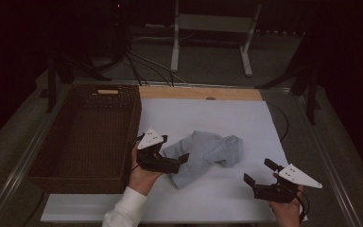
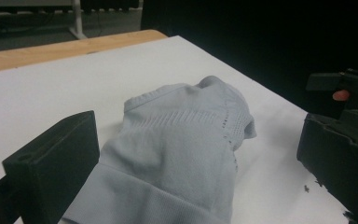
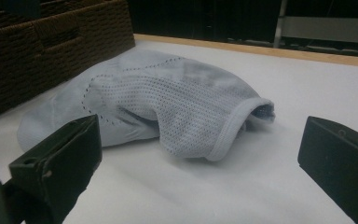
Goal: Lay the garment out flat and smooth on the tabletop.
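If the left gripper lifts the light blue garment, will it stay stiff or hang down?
The garment lies crumpled in soft folds, so it will probably droop. Its thin mesh fabric suggests it is light. Pushed, it would likely bunch rather than slide.

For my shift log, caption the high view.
Left hand-held gripper open at the crumpled pale blue garment, right hand-held gripper open nearby, wicker basket at left.

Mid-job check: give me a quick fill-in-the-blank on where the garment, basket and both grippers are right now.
1. The pale garment lies crumpled on the ____ table sheet.
2. The wicker basket stands to the garment's ____ in the high view.
3. The left gripper has its jaws ____ around the garment's edge.
4. The right gripper is ____ the garment, jaws open.

Missing words: white; left; open; apart from
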`<move>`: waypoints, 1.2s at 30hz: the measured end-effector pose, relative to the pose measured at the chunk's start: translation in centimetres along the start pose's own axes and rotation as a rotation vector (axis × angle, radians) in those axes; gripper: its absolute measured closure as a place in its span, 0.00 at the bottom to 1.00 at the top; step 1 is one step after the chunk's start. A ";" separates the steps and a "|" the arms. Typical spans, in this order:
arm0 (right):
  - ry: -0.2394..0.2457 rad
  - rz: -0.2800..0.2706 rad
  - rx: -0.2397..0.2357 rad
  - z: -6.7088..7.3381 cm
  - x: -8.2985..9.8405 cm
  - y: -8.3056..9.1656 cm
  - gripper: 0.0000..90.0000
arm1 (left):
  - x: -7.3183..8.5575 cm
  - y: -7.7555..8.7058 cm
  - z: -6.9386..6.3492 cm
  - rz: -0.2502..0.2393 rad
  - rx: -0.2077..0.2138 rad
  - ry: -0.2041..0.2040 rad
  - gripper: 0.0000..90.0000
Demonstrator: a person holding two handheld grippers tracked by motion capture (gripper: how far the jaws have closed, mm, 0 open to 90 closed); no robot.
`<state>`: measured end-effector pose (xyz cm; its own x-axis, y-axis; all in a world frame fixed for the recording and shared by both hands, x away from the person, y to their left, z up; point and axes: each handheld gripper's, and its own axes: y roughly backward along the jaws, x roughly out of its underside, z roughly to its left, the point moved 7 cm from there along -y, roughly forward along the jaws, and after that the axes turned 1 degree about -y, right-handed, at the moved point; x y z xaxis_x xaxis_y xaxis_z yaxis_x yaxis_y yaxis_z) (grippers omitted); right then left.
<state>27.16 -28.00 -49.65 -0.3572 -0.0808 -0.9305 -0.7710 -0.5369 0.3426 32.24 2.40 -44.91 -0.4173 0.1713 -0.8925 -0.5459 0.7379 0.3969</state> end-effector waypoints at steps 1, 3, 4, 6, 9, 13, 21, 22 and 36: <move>-0.001 0.001 -0.001 0.0 0.0 0.0 0.00 | 0.0 0.1 0.0 -0.006 0.002 0.000 0.00; 0.000 0.004 0.000 0.0 0.0 -0.1 0.00 | -0.2 0.3 0.0 -0.011 0.005 0.002 0.00; -0.001 0.004 -0.002 0.1 0.0 -0.2 0.00 | -0.2 0.4 0.0 -0.014 0.006 0.002 0.00; 0.003 0.008 -0.004 0.2 0.1 -0.3 0.00 | -0.3 0.5 0.0 -0.017 0.012 0.005 0.00; -0.008 0.010 -0.009 0.4 0.1 -0.7 0.00 | -0.4 0.7 0.0 -0.027 0.017 0.010 0.00; -0.013 0.036 -0.016 0.4 0.2 -1.8 0.00 | -0.2 0.6 0.1 -0.017 0.008 0.004 0.00; -0.031 0.100 -0.013 -0.2 0.2 -3.7 0.00 | -0.3 0.8 0.1 -0.020 0.017 0.010 0.00; -0.028 0.109 -0.012 -0.2 0.2 -3.9 0.00 | -0.3 0.8 0.1 -0.021 0.017 0.010 0.00; -0.005 0.255 -0.005 -0.5 1.0 -6.3 0.08 | -0.5 1.1 0.2 -0.032 0.020 0.016 0.00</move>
<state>31.89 -25.09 -52.79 -0.5422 -0.2098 -0.8137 -0.6530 -0.5042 0.5651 31.97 3.23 -44.03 -0.4116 0.1370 -0.9010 -0.5449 0.7555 0.3638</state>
